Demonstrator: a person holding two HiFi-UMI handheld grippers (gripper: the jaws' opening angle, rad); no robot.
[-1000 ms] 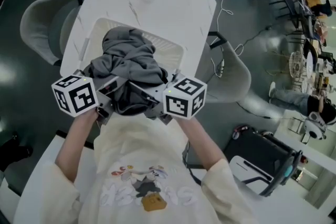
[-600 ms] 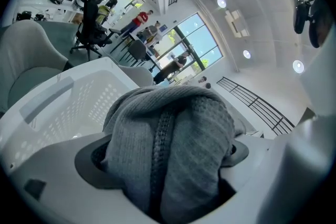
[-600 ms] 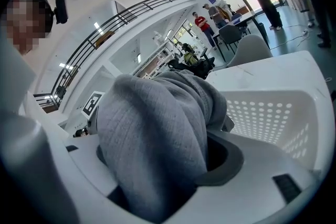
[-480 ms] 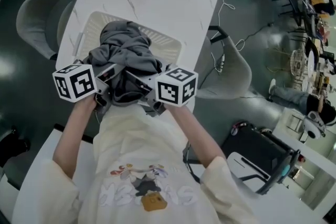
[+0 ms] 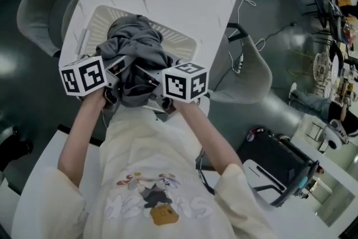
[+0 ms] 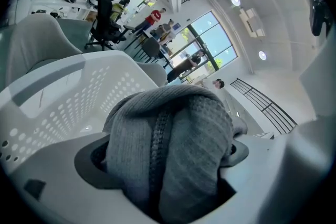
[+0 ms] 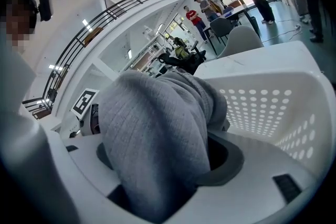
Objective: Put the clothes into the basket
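Left gripper [image 6: 169, 168], right gripper [image 7: 157, 165] each clamped on thick wad of grey garment [image 5: 134, 48]; I hold it over white basket [image 5: 102, 18] on table [image 5: 187, 3].

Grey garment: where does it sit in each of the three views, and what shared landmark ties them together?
Head view: grey garment centre left, bundled over the basket.
Left gripper view: grey garment lower centre, filling the jaws.
Right gripper view: grey garment lower centre-left, filling the jaws.
Shared landmark: the white perforated basket, behind it in both gripper views.
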